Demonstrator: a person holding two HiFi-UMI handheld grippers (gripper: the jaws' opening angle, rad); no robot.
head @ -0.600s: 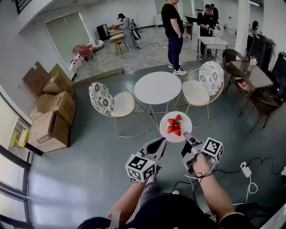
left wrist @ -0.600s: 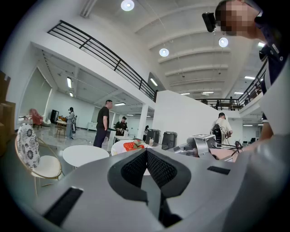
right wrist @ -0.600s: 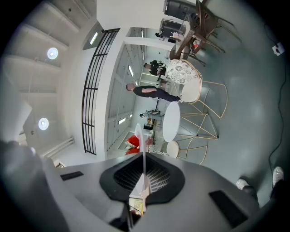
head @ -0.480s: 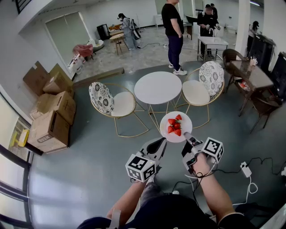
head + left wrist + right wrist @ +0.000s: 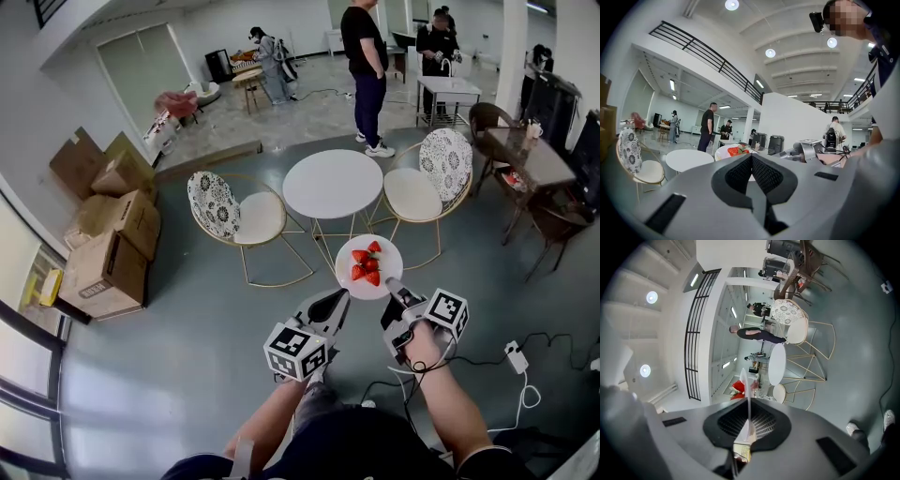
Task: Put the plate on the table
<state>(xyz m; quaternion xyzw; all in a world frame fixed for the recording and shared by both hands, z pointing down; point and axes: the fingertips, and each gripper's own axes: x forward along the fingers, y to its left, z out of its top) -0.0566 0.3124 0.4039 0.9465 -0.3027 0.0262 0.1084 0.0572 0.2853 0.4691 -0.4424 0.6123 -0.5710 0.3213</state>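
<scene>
A white plate (image 5: pixel 369 266) with several strawberries (image 5: pixel 367 264) hangs in the air above the grey floor, short of the round white table (image 5: pixel 332 183). My right gripper (image 5: pixel 392 287) is shut on the plate's near rim. In the right gripper view the plate (image 5: pixel 746 389) shows edge-on between the closed jaws of the right gripper (image 5: pixel 749 416), with the strawberries (image 5: pixel 738 386) to its left. My left gripper (image 5: pixel 343 294) is shut and holds nothing, just off the plate's lower left. The left gripper view shows the left gripper (image 5: pixel 751 157) closed, with the plate (image 5: pixel 736 151) and table (image 5: pixel 689 159) beyond.
Two patterned chairs (image 5: pixel 232 214) (image 5: pixel 427 180) flank the table on thin gold legs. Cardboard boxes (image 5: pixel 112 246) are stacked at the left. A person (image 5: pixel 365 70) stands behind the table. A cable and power strip (image 5: pixel 515 356) lie on the floor at right. A dark table (image 5: pixel 528 155) stands far right.
</scene>
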